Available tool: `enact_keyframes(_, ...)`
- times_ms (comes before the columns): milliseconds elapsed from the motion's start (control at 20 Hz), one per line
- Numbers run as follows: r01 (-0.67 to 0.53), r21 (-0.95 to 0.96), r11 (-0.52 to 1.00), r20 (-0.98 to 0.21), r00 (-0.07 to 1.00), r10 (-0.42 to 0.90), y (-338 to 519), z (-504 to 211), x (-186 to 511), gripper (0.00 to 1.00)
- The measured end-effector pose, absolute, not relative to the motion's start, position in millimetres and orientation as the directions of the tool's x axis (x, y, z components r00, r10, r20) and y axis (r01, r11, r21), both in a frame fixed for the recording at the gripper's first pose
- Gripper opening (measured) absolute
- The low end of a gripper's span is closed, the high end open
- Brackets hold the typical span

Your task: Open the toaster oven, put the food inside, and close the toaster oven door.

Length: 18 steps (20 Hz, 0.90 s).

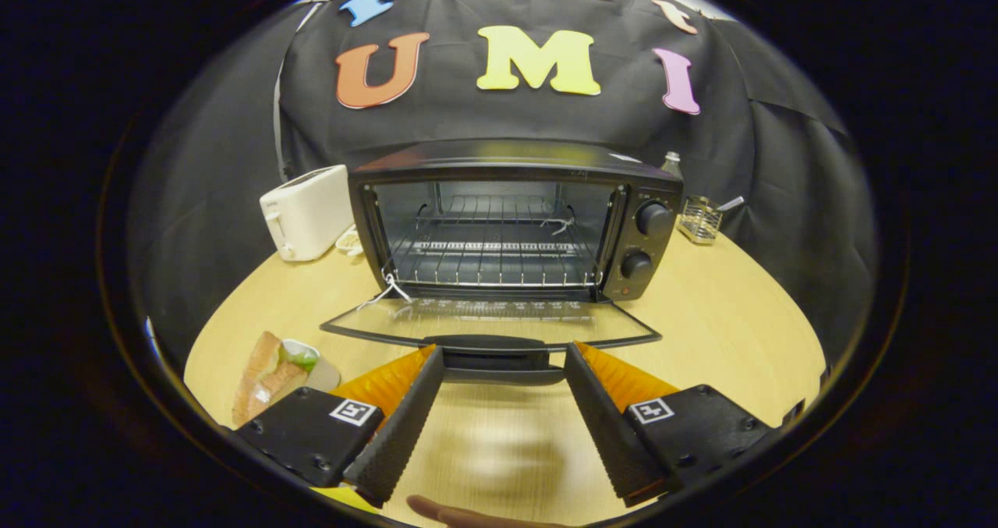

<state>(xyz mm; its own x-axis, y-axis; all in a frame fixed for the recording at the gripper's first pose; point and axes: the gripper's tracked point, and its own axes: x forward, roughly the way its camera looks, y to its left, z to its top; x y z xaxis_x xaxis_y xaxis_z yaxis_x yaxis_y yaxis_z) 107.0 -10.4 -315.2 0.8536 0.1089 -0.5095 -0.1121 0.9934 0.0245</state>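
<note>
toaster oven (514, 224) sitting with its door (491, 321) dropped flat on the surface (725, 310), tool (503, 364) hanging wide open, gripping nothing, fingertips flanking the door handle (491, 352), sandwich (269, 372) lying off to the left

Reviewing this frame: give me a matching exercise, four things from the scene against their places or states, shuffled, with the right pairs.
Things:
1. toaster oven door
2. sandwich
3. white toaster
4. gripper

Places or states:
A. standing on the table beside the oven, on the side away from its knobs
B. folded down flat, handle just ahead of the fingertips
C. open, fingers spread with nothing between them
D. lying on the table beside one finger, outside the oven

Pairs: 1-B, 2-D, 3-A, 4-C
</note>
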Motion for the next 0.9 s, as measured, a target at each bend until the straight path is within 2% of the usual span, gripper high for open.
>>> enact_keyframes(500, -0.130, 0.082, 0.988, -0.560, 0.814, 0.154, -14.1, -336.2, 88.6, 1.00)
enact_keyframes(700, -0.177, 0.084, 0.981, -0.555, 0.809, 0.193, -0.6, -326.6, 76.2, 1.00)
enact_keyframes(900, -0.285, 0.074, 0.956, -0.535, 0.797, 0.279, 26.6, -303.6, 59.2, 1.00)
